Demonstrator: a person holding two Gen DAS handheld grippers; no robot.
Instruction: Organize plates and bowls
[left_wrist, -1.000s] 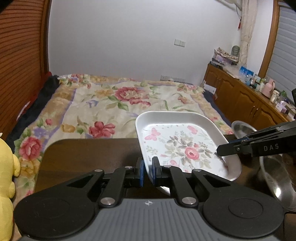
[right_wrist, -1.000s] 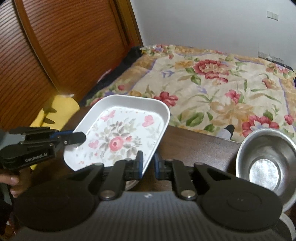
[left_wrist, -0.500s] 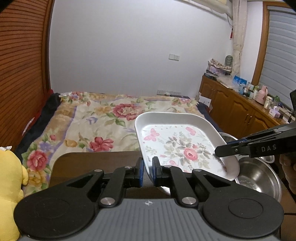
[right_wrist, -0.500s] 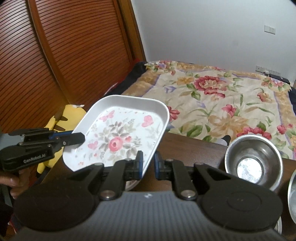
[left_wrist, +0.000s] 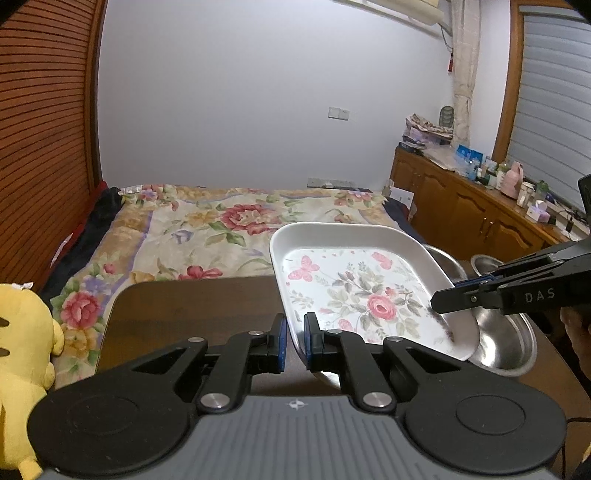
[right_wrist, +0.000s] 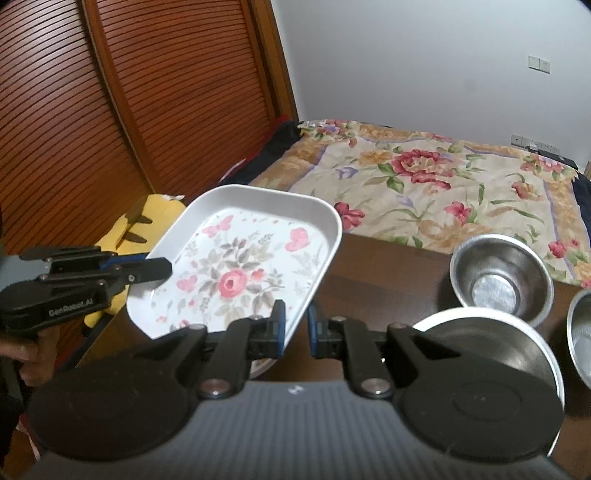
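A white rectangular plate (left_wrist: 369, 291) with a rose and butterfly print hangs tilted above the dark wooden table (left_wrist: 192, 310), held from two sides. My left gripper (left_wrist: 294, 341) is shut on its near-left rim. My right gripper (right_wrist: 295, 328) is shut on the opposite rim of the plate (right_wrist: 240, 273). In the left wrist view the right gripper (left_wrist: 441, 301) reaches in from the right; in the right wrist view the left gripper (right_wrist: 162, 267) reaches in from the left. A steel bowl (right_wrist: 502, 280) stands on the table to the right.
More steel bowls sit by it: a wide one (right_wrist: 480, 321) partly under my right gripper, another (right_wrist: 580, 339) at the right edge. A yellow plush toy (left_wrist: 22, 350) lies left of the table. A bed with a floral cover (left_wrist: 229, 221) is behind, wooden cabinets (left_wrist: 461, 210) at the right.
Both grippers have risen with the plate held between them, and it now hangs higher above the table. More of the steel bowls has come into the right wrist view.
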